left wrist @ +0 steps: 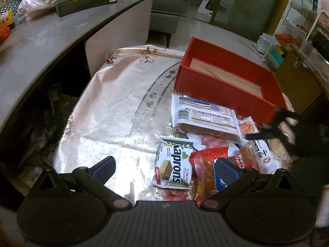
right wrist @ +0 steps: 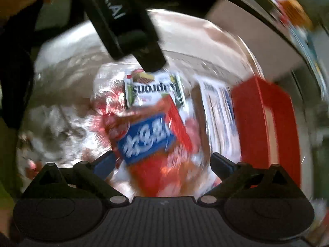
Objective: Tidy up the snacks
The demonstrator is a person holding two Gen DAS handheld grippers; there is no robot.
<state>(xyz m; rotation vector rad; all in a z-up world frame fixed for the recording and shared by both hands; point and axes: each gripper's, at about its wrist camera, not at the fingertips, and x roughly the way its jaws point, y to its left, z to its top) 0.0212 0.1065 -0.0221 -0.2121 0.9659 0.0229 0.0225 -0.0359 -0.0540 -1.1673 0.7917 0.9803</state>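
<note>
the left tool [left wrist: 165, 167] hangs wide open over the foil-covered worktop [left wrist: 107, 111], its right pad hiding part of a red packet [left wrist: 205, 164]. snacks pile at 4 o'clock below the empty red box [left wrist: 224, 82]. the right tool [right wrist: 161, 162] gapes wide over a smeared red-and-blue packet [right wrist: 150, 140], grip unclear.

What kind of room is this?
Probably a home living room: a low table under an embroidered cloth, a grey cushioned seat beyond it, and a cluttered grey counter with a shopping bag.
</note>
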